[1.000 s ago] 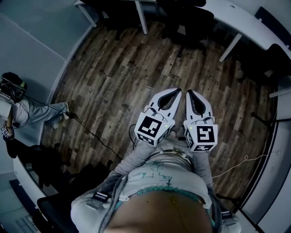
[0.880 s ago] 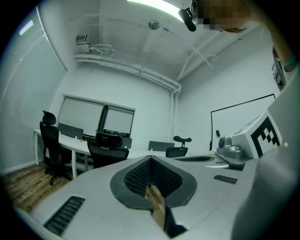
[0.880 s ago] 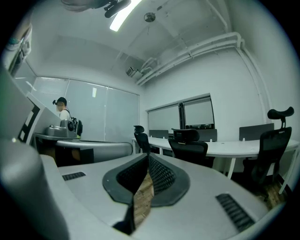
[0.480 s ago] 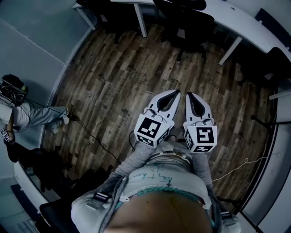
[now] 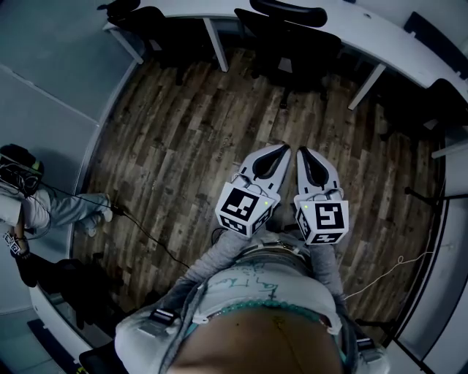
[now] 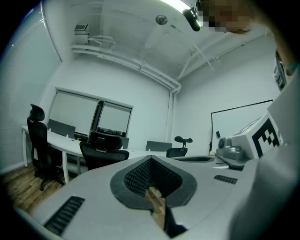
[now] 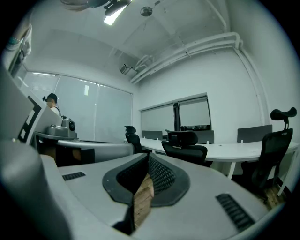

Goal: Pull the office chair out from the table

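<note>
Holding both tongs low in front of the body, the person stands on the wooden floor, well apart from the far worktop. The left tongs and the right tongs lie side by side, very close together, with their tips pointing toward the far side of the room. Both pairs are closed with nothing between the jaws; in each gripper view only a thin sliver of floor shows through the slit behind the meeting tips.

The office chair — black, with a headrest — stands at the far middle of the room. Its seat is tucked against the white worktop's near edge, and its back faces the person. Neither pair of tongs touches it; open floor lies between.

A second chair sits at the far left end of the same worktop, and a dark one stands at the right. Near the left wall another person is partly in view, and a thin cable runs across the boards from there.
</note>
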`<state>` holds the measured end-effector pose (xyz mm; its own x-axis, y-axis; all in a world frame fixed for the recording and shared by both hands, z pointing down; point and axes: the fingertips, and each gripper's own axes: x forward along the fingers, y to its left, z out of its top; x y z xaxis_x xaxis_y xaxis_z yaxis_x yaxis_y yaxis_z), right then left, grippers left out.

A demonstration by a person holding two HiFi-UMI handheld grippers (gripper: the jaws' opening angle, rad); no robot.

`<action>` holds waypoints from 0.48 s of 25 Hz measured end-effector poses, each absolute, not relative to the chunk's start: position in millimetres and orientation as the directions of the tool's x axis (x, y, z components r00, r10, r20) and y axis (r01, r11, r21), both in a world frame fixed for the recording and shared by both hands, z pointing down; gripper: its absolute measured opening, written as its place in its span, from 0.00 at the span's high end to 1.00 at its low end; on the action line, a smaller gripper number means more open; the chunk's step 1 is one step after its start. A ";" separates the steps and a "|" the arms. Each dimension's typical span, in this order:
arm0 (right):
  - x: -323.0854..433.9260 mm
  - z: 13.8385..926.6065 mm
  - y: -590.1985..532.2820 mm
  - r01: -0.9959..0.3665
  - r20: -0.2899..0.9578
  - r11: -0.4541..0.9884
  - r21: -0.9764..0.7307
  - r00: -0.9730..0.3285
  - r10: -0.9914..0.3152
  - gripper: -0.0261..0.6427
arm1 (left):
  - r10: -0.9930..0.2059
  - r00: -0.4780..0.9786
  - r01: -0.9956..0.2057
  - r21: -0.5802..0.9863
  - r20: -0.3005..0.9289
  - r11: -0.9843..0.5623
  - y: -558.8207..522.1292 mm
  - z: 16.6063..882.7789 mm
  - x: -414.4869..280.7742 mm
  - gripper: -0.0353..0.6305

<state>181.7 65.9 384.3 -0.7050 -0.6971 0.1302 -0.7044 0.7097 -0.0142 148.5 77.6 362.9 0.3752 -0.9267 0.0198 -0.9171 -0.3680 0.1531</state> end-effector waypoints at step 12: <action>123.7 388.7 15.1 -0.714 0.151 0.700 -0.018 -0.694 -0.704 0.93 | -0.910 0.412 -0.901 0.165 0.041 -0.401 25.5 368.2 96.1 0.93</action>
